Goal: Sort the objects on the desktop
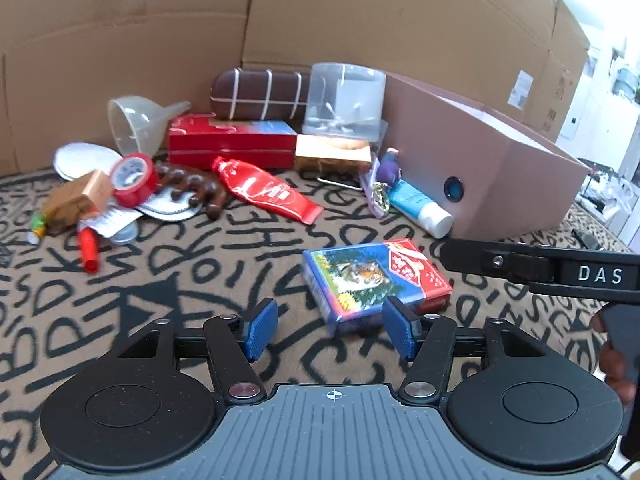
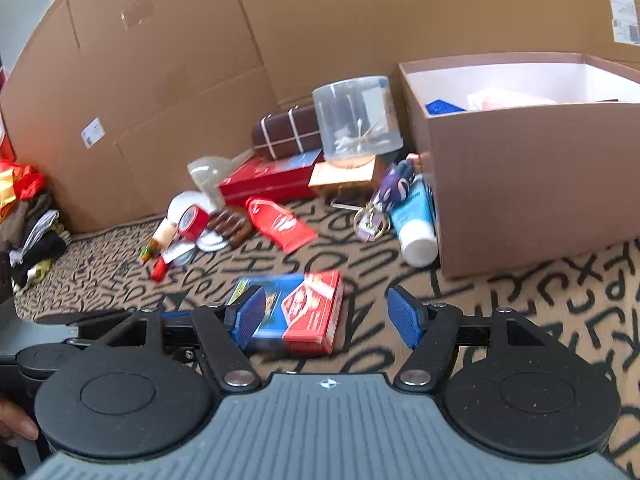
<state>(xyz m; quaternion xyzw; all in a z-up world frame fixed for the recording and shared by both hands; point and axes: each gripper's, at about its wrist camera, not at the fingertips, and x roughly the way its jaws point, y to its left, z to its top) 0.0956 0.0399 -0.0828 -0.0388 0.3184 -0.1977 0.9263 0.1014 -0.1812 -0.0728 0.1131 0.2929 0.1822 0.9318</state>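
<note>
A blue and red card pack (image 1: 376, 280) lies flat on the patterned cloth, just beyond my open, empty left gripper (image 1: 332, 326); its near corner sits by the right fingertip. In the right wrist view the pack (image 2: 296, 312) lies just ahead of my open, empty right gripper (image 2: 326, 316), by its left fingertip. The right gripper's arm (image 1: 540, 272) reaches in from the right in the left wrist view. The open brown box (image 2: 528, 168) stands at right with a few items inside.
A pile sits along the cardboard wall: red toothpaste tube (image 1: 264, 190), red tape roll (image 1: 134, 178), red box (image 1: 232, 142), brown case (image 1: 260, 94), clear tub (image 1: 344, 98), funnel (image 1: 136, 122), blue-white tube (image 1: 420, 208). Clothes (image 2: 28, 224) lie far left.
</note>
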